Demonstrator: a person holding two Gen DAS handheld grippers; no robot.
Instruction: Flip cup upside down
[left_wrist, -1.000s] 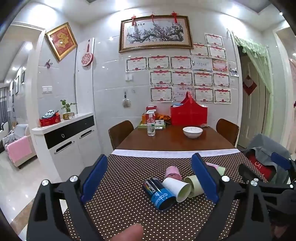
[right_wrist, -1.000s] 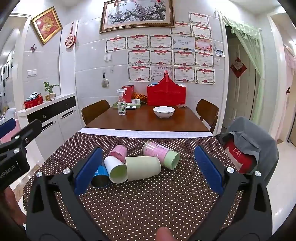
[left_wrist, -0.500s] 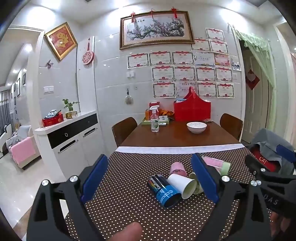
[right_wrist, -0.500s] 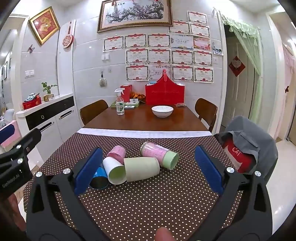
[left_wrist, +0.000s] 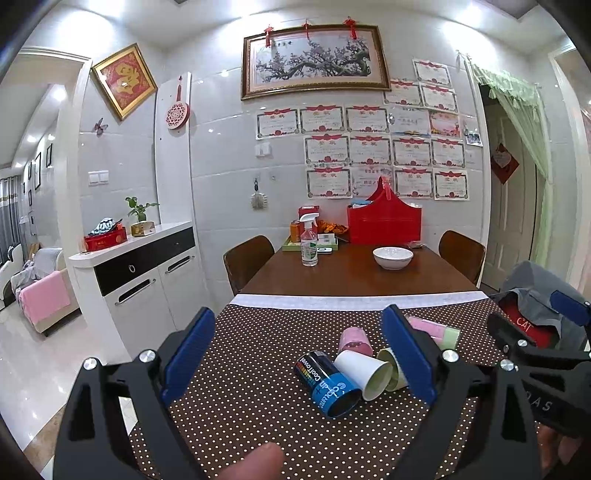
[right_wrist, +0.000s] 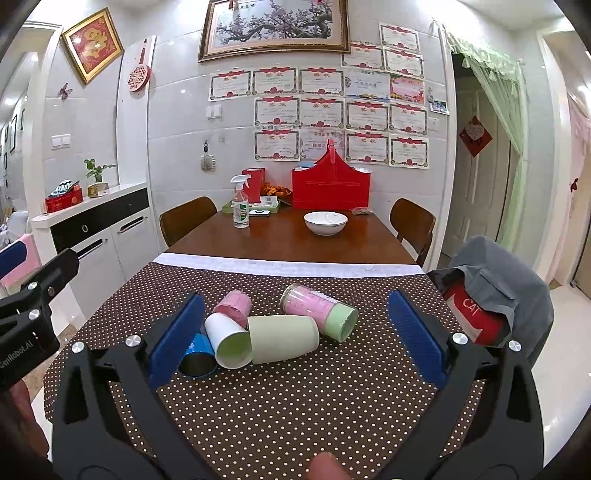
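Observation:
Several cups lie on their sides in a cluster on the brown dotted tablecloth (right_wrist: 295, 398). A blue printed cup (left_wrist: 328, 384) lies nearest the left gripper, with a white cup (left_wrist: 364, 371), a small pink cup (left_wrist: 354, 341), a pale green cup (right_wrist: 282, 343) and a pink tumbler with a green end (right_wrist: 319, 312). My left gripper (left_wrist: 299, 354) is open and empty, short of the cluster. My right gripper (right_wrist: 295, 339) is open and empty, with the cups between its fingers in view but farther away.
Beyond the cloth the wooden table (right_wrist: 291, 240) carries a white bowl (right_wrist: 325, 222), a spray bottle (right_wrist: 241, 206), a red bag (right_wrist: 330, 186) and a tray. Chairs stand at both sides. A grey jacket on a chair (right_wrist: 495, 291) is at right, a white cabinet (left_wrist: 140, 273) at left.
Both views have shifted slightly. The left gripper has swung a little leftward and the cups appear a bit farther right in its view. The cups have not moved.

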